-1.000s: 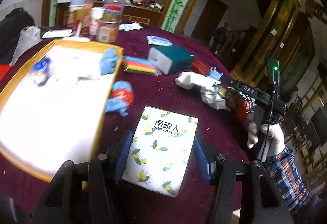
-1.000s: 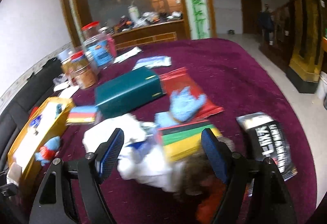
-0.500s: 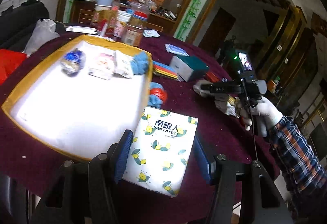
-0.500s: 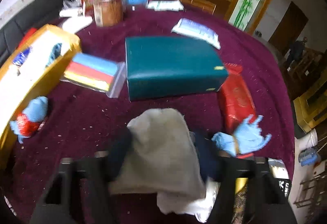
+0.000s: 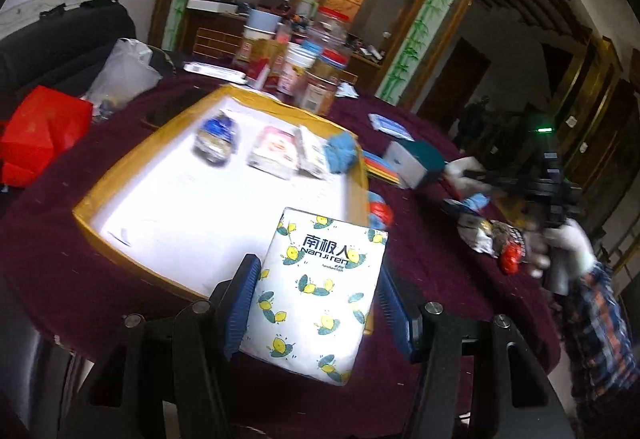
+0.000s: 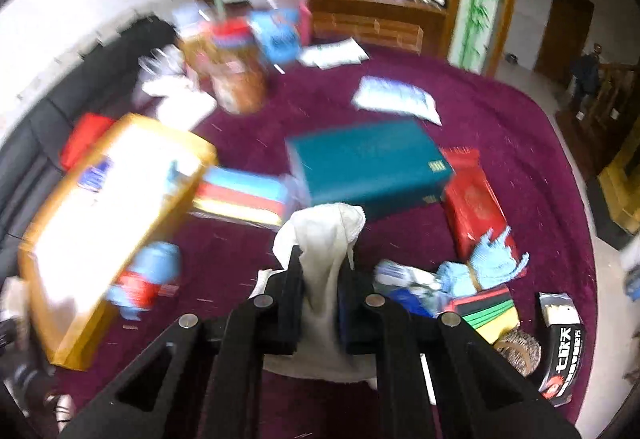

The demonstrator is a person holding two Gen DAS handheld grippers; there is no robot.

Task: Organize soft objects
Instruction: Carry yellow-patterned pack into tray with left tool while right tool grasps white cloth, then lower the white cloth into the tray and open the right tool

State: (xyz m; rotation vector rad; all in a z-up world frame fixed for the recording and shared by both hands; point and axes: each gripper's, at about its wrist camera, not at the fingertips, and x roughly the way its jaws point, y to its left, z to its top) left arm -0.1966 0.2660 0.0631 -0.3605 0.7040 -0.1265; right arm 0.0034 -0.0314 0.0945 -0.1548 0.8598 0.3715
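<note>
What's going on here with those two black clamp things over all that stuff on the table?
A person is sorting soft items by hand with two grippers. The left gripper clamps a white tissue pack printed with lemons, held above the near edge of the yellow-rimmed white tray. The right gripper pinches a crumpled white cloth above the purple tablecloth. Neither item is in the tray yet.

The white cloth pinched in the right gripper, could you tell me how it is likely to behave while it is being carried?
The white cloth probably stays floppy: it bunches above the shut right gripper and sags below it. It looks light, so the narrow pinch should hold. Loose folds may drag across items on the maroon tablecloth if carried low.
</note>
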